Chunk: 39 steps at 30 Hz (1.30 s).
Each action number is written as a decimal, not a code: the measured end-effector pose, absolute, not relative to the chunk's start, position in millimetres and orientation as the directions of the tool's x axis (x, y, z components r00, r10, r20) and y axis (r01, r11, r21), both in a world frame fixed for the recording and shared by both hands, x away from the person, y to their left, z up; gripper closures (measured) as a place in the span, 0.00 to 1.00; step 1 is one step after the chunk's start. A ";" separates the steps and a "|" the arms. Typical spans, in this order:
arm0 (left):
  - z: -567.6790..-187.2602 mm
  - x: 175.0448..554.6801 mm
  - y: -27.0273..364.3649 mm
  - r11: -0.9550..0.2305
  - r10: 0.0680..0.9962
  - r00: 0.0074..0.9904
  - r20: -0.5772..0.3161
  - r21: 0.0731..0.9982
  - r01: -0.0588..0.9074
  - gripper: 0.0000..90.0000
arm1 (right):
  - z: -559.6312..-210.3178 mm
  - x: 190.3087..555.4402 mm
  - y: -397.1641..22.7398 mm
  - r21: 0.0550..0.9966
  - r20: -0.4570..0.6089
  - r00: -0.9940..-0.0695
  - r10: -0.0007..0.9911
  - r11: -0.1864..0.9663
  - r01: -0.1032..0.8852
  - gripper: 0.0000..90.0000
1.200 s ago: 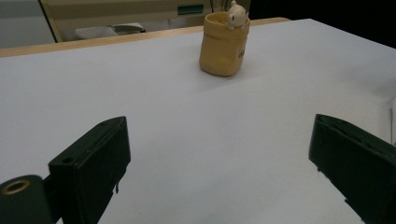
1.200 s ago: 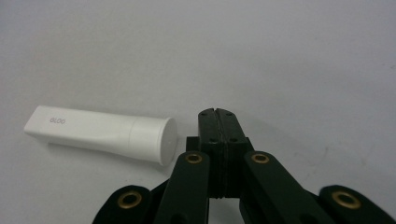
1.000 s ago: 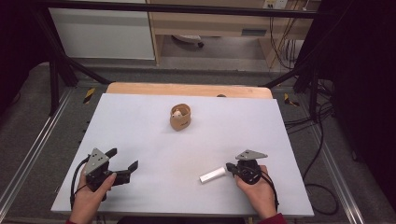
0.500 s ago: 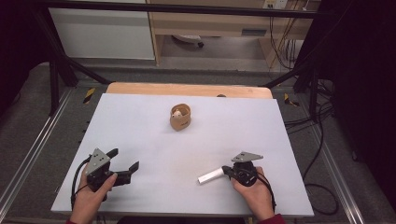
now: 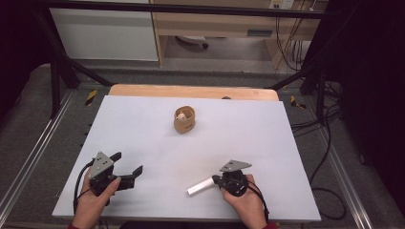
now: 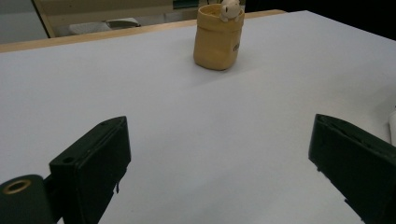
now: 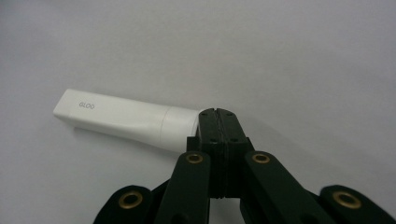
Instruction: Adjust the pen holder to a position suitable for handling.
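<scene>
Resting at about 7 o'clock on the table [image 5: 143, 124], the left gripper [image 5: 128, 166] is held in one hand [image 5: 90, 202], its two fingers [image 6: 91, 165] spread wide with nothing between them. One tan pot [image 5: 184, 120] is seen upright toward 12 o'clock, well apart from both grippers; one small pale figure [image 5: 181, 115] is seen at its rim. A dark mark is carried on the pot's side in the left gripper view [image 6: 218, 36], too small to be read. One white tube [image 5: 201, 185] is laid flat on the table at about 5 o'clock, just left of the right gripper [image 5: 216, 180], which is held in the other hand [image 5: 248, 205]. In the right gripper view the word "GLOO" is printed near the tube's flat end [image 7: 116, 116]. The right gripper's fingers [image 7: 208, 126] are seen pressed together, touching the tube's capped end. Whether the cap's tip is pinched between them cannot be told. Two grippers, one pot and one tube are counted in all.
</scene>
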<state>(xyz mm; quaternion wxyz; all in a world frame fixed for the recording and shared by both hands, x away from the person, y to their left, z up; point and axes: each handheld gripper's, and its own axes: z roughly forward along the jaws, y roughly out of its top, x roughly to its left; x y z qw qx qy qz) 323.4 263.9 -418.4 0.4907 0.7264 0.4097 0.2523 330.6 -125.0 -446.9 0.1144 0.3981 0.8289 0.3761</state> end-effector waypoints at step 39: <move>-416.3 313.8 241.4 -0.205 0.802 0.597 -0.042 0.918 0.339 0.06 | -427.1 320.9 -140.2 0.857 0.040 -0.660 0.750 0.315 0.409 0.70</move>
